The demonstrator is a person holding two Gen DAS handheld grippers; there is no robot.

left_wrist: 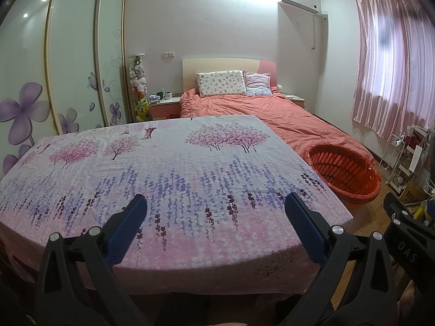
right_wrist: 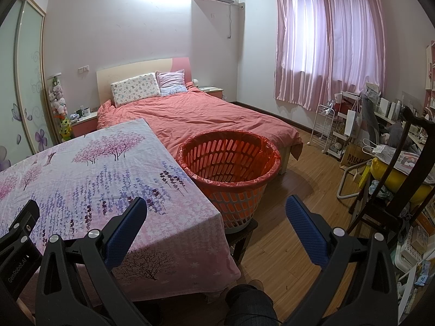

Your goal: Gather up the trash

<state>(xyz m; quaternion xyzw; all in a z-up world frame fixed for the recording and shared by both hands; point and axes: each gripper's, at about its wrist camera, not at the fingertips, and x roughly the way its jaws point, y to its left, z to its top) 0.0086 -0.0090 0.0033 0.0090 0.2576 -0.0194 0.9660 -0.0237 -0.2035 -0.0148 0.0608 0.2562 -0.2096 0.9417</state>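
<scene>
The left hand-held gripper (left_wrist: 216,212) hung spread and empty over the near edge of the bench (left_wrist: 174,168), whose flowered cloth (left_wrist: 206,146) carried no trash that could be seen. The right hand-held gripper (right_wrist: 216,216) was spread too, holding nothing, over the bench's right corner. Just right of the bench stood the orange basket (right_wrist: 233,190) with a red liner, on a dark stool (right_wrist: 242,233). Beyond the bench lay a bed (right_wrist: 206,116), and past it pink curtains (right_wrist: 329,40).
</scene>
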